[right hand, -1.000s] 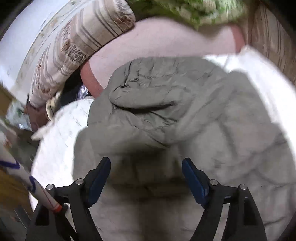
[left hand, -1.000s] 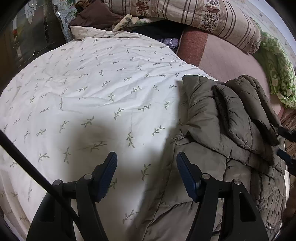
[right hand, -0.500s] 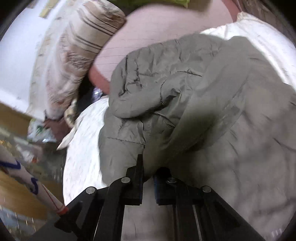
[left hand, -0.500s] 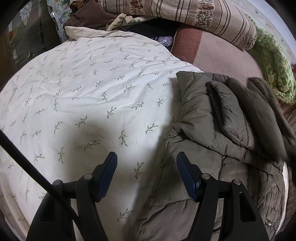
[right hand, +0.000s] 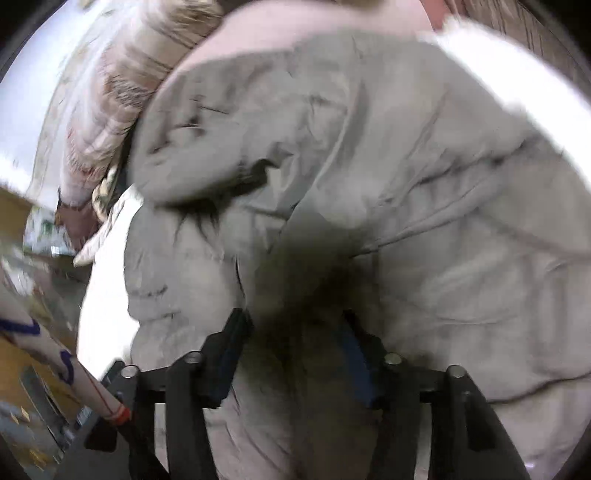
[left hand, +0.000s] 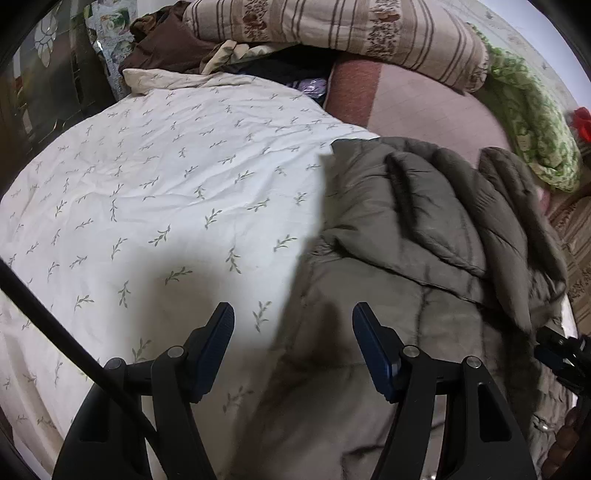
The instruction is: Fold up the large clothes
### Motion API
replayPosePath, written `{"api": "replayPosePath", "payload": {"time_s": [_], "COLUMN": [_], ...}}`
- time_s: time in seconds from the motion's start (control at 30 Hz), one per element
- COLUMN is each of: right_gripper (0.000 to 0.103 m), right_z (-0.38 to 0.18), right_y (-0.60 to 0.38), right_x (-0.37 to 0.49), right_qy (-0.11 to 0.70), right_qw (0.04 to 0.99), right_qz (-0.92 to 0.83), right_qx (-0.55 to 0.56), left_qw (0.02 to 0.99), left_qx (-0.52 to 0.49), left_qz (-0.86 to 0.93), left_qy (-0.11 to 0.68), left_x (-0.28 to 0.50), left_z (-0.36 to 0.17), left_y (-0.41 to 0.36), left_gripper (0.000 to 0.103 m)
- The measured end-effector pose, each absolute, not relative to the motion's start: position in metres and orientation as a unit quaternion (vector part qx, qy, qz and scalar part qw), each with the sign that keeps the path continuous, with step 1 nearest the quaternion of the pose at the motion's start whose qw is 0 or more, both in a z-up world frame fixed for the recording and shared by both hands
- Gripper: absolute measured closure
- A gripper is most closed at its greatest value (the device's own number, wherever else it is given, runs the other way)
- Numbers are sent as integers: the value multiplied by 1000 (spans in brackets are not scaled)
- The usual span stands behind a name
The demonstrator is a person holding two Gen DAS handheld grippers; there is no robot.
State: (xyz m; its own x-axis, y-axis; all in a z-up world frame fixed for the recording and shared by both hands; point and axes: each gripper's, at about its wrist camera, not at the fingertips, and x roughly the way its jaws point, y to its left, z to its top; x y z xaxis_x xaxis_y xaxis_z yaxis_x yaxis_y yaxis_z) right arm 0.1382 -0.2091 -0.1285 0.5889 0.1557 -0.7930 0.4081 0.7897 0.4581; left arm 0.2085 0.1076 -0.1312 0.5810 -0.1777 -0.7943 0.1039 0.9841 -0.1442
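On the bed, along the right edge of the white leaf-print quilt (left hand: 155,192), we see the olive padded jacket (left hand: 424,236) lying partly folded, one flap laid over its body. Our left gripper (left hand: 291,332) hovers over the jacket's left edge, jaws wide apart and holding nothing. Our right gripper (right hand: 291,332) sits low against the jacket, jaws parted with fabric bunched between them; contact is blurred. A striped pillow (left hand: 351,33) lies beyond.
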Motion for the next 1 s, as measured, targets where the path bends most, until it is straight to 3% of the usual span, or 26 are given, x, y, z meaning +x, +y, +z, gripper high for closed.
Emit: {"api": "replayPosePath", "payload": {"time_s": [0.23, 0.37, 0.57, 0.67, 0.87, 1.0], "right_gripper": [45, 45, 45, 44, 39, 37], "right_z": [-61, -37, -77, -115, -138, -99], "right_y": [-239, -264, -275, -283, -274, -269], "right_x": [93, 123, 202, 213, 223, 193], "right_qy": [391, 358, 395, 420, 420, 386], "right_qw": [891, 909, 899, 887, 889, 903], "right_qz": [-88, -102, -142, -149, -168, -166], "right_qx": [216, 190, 127, 124, 67, 91], "left_qw": [907, 903, 871, 877, 884, 890], "left_qx": [-11, 3, 31, 64, 107, 69], "left_qz": [-106, -144, -148, -128, -122, -131], "left_qy": [407, 406, 468, 458, 438, 430], "left_x": [198, 230, 303, 314, 302, 281], "left_z": [-74, -52, -109, -142, -132, -109], "left_y": [62, -8, -88, -100, -107, -85], "left_gripper": [37, 37, 37, 37, 41, 40]}}
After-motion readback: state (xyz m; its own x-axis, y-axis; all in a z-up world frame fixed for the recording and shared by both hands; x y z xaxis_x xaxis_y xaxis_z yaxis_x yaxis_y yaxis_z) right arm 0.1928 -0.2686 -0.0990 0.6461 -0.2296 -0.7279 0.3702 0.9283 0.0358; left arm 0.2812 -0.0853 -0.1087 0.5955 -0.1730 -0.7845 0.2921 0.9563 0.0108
